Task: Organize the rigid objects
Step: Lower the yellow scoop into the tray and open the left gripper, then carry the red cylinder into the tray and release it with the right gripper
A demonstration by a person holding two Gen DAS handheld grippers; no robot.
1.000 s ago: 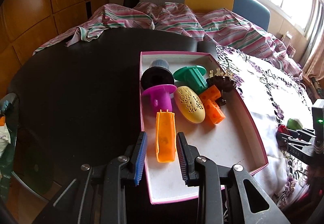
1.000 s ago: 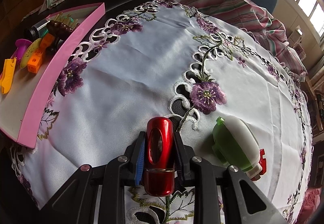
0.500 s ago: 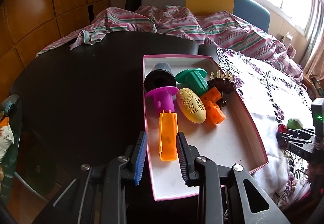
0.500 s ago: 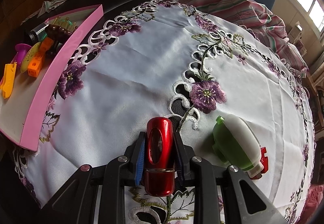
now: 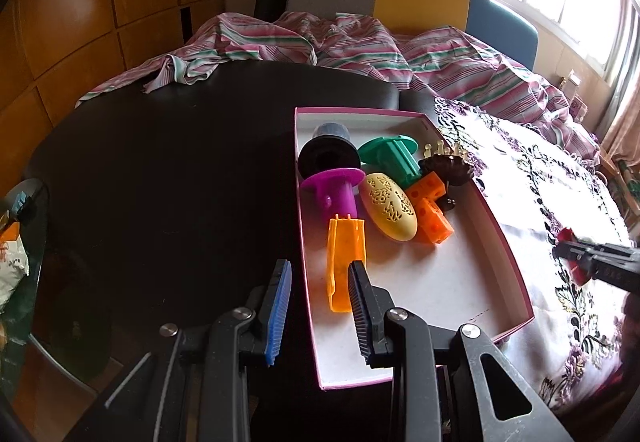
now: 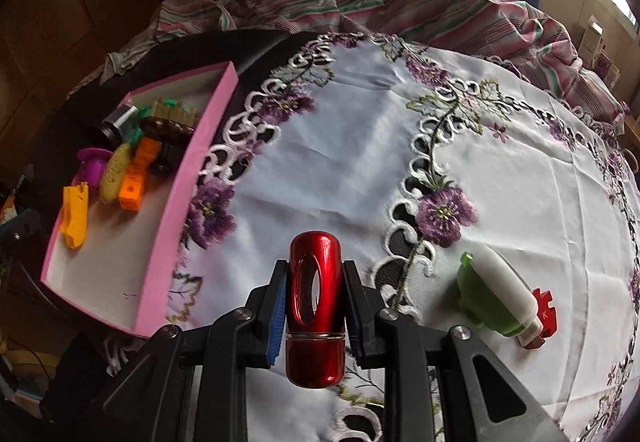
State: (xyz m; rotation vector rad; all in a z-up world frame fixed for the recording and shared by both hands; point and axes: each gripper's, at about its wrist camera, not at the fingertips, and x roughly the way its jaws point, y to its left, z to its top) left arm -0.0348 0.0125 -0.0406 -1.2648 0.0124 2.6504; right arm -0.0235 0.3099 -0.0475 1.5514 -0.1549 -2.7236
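A dark round worktop (image 5: pixel 168 178), partly covered by a white tablecloth (image 6: pixel 360 170) embroidered with purple flowers, stands before a striped bedspread (image 5: pixel 360 50) and wood-panelled walls. On the worktop, at the cloth's edge, lies a shallow pink box (image 5: pixel 516 274) with a white floor.

Contents of the box, grouped toward its far end: a black spool (image 5: pixel 326 158), a green spool (image 5: pixel 390 154), a magenta spool (image 5: pixel 336 188), a yellow perforated oval (image 5: pixel 388 212), an orange block with round holes (image 5: pixel 434 214), a dark brown scalloped piece (image 5: pixel 448 168), and an orange clip-shaped piece (image 5: pixel 344 266) lying lengthwise nearest the camera.

Left gripper (image 5: pixel 318 306): poised over the near left wall of the box, jaws narrowly apart, nothing between them; the near end of the orange clip-shaped piece shows in the gap beyond the tips, below them.

Right gripper (image 6: pixel 316 306): jaws clamped on a glossy red metal cylinder (image 6: pixel 316 298) with an oval slot in its side, held above the tablecloth; the cylinder's rounded end projects past the jaw tips.

On the cloth to the right of this gripper rests a green-and-white object (image 6: pixel 494 294), with a small red piece (image 6: pixel 542 318) touching its near end. The pink box lies well to the left.
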